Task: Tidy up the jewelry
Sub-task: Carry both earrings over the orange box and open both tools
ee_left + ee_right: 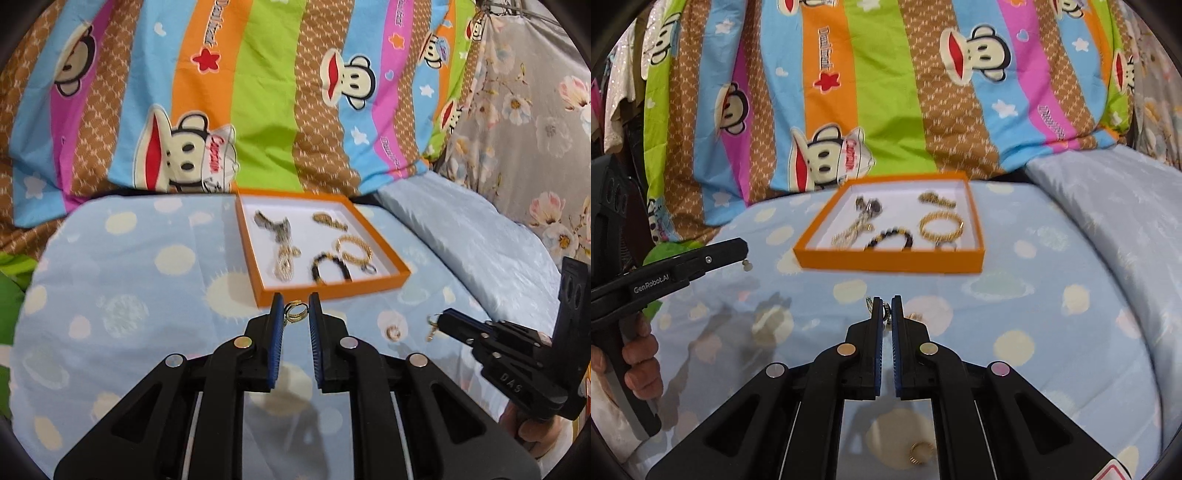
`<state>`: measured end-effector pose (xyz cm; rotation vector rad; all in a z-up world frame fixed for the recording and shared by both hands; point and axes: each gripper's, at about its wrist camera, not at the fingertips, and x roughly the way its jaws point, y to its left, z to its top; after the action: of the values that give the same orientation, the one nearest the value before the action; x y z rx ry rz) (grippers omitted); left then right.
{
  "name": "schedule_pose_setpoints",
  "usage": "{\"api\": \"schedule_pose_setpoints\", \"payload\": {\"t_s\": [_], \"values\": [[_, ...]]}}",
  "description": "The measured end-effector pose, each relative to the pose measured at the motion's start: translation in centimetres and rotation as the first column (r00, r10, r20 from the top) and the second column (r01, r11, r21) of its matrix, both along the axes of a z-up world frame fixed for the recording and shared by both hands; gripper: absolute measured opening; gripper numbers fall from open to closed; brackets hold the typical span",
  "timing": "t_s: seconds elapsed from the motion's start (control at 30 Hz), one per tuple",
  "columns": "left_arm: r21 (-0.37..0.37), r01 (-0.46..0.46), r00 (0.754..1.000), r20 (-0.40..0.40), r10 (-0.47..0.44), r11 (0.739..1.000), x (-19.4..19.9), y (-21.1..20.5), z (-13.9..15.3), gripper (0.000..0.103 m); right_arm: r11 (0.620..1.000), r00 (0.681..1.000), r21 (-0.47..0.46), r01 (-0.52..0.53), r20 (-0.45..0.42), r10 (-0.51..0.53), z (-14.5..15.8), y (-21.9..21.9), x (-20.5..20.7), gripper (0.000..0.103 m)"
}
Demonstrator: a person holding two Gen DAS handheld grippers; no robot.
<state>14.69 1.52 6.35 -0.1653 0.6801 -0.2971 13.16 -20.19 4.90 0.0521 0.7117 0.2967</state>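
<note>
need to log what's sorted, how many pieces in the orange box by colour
gold: 3 (chain, top-right piece, bracelet)
black: 1 (bead bracelet)
silver-grey: 2 (big piece, small ring)
total: 6 in the orange box

A bed is covered by a pale blue sheet [122, 266] printed with cream dots and suns. Behind it, a striped quilt [266, 92] in orange, green, brown, blue and pink with cartoon monkey faces is heaped. A grey floral cloth [528, 122] is seen at right. Hanging clothes [624, 85] are glimpsed at far left.
</note>
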Motion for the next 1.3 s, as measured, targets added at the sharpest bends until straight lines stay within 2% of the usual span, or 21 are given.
{"api": "schedule_pose_setpoints", "payload": {"t_s": [0.17, 0.3, 0.5, 0.77, 0.8, 0.83, 0.87, 0.9, 0.93, 1.1, 1.23, 1.3], "values": [[0.008, -0.007, 0.999, 0.048, 0.006, 1.000, 3.1, -0.5, 2.1, 0.013, 1.000, 0.999, 0.009, 0.014, 0.029, -0.014, 2.2, -0.9, 3.9, 0.004], [0.005, 0.003, 0.999, 0.055, -0.004, 1.000, 6.6, -2.1, 2.4, 0.013, 0.999, 1.000, 0.029, 0.017, 0.005, -0.017, 2.1, -0.9, 7.8, 0.004], [0.018, 0.017, 1.000, 0.002, -0.017, 1.000, 11.5, -4.4, -0.4, 0.013, 0.999, 0.998, 0.048, -0.001, -0.063, 0.004, -0.4, 0.6, 13.7, 0.004], [0.040, 0.023, 0.998, -0.062, -0.020, 0.999, 14.9, -5.1, -3.8, 0.014, 0.999, 0.995, 0.016, -0.035, -0.090, 0.036, -2.8, 2.8, 17.2, 0.005], [0.026, 0.003, 0.998, -0.060, -0.001, 1.000, 15.0, -4.8, -3.9, 0.016, 0.999, 0.997, 0.014, -0.029, -0.075, 0.030, -2.6, 2.8, 17.2, 0.008], [0.013, -0.013, 0.998, -0.060, 0.014, 1.000, 15.2, -4.5, -3.9, 0.030, 1.000, 0.998, 0.014, -0.025, -0.062, 0.026, -2.3, 2.8, 17.2, 0.015], [-0.014, -0.037, 0.998, -0.060, 0.036, 0.999, 15.2, -3.8, -3.7, 0.048, 1.000, 0.999, 0.020, -0.019, -0.045, 0.020, -1.9, 2.6, 17.0, 0.022], [-0.038, -0.056, 0.997, -0.052, 0.054, 0.998, 15.1, -3.2, -3.4, 0.053, 1.000, 1.000, 0.028, -0.014, -0.024, 0.015, -1.2, 2.4, 16.7, 0.026], [-0.060, -0.069, 0.997, -0.037, 0.066, 0.996, 14.8, -2.6, -2.9, 0.054, 0.999, 1.000, 0.033, -0.008, -0.001, 0.008, -0.5, 2.1, 16.2, 0.029], [-0.108, -0.096, 0.995, 0.021, 0.099, 0.990, 12.4, -0.4, 0.3, 0.054, 0.998, 0.997, 0.062, 0.007, 0.082, -0.012, 3.3, 0.1, 12.2, 0.032], [-0.049, -0.084, 0.995, 0.056, 0.087, 0.995, 8.1, 0.0, 1.9, 0.054, 0.999, 0.994, 0.046, 0.021, 0.110, -0.025, 4.7, -1.8, 6.9, 0.047], [-0.022, -0.063, 0.997, 0.045, 0.064, 0.998, 5.7, 0.0, 1.8, 0.055, 0.999, 0.994, 0.030, 0.034, 0.099, -0.037, 4.3, -2.7, 4.1, 0.048]]}}
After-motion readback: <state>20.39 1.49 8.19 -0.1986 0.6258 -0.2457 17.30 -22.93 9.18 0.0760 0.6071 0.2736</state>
